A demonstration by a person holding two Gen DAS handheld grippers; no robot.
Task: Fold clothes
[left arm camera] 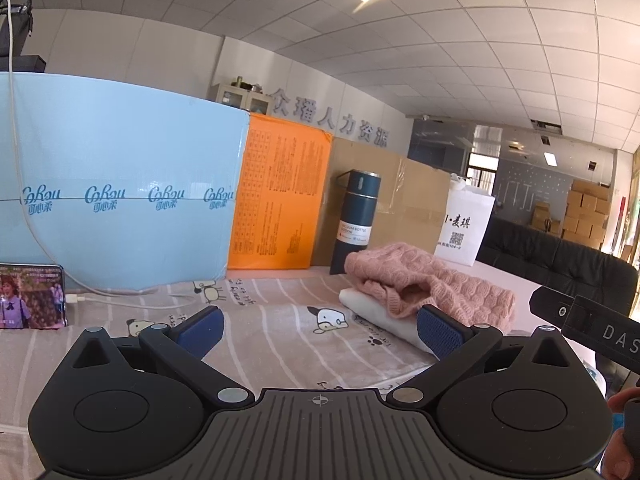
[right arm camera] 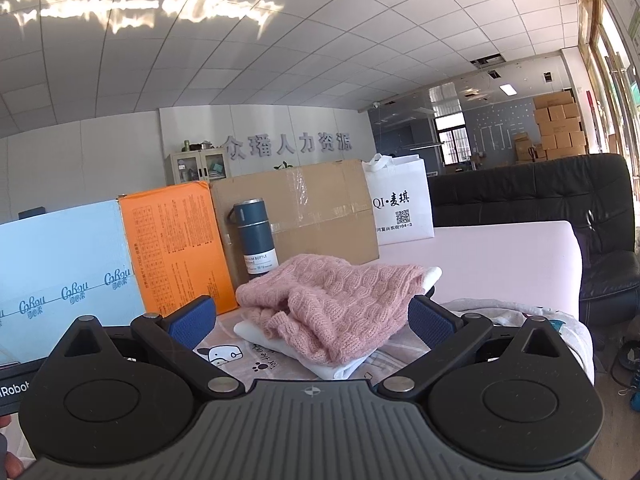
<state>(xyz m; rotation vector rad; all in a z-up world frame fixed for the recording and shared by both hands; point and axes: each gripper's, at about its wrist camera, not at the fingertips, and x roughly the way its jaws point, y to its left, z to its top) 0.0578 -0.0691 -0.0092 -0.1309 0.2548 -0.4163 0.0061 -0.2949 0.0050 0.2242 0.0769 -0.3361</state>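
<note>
A folded pink knit sweater point(left arm camera: 432, 284) lies on top of a folded white garment point(left arm camera: 384, 316) on the cartoon-print blanket point(left arm camera: 272, 320). My left gripper point(left arm camera: 320, 330) is open and empty, just left of and before the pile. In the right wrist view the pink sweater point(right arm camera: 340, 300) on the white garment point(right arm camera: 280, 340) sits straight ahead. My right gripper point(right arm camera: 312, 320) is open and empty, jaws wide apart a little short of the pile. The right gripper's black body point(left arm camera: 588, 324) shows at the left view's right edge.
A blue box point(left arm camera: 120, 200), an orange box point(left arm camera: 280, 200), a cardboard box point(right arm camera: 304, 208) and a white bag point(right arm camera: 400, 204) line the back. A dark bottle point(left arm camera: 354, 220) stands behind the pile. A phone point(left arm camera: 32, 296) with a cable leans left. A black sofa point(right arm camera: 560, 208) is at the right.
</note>
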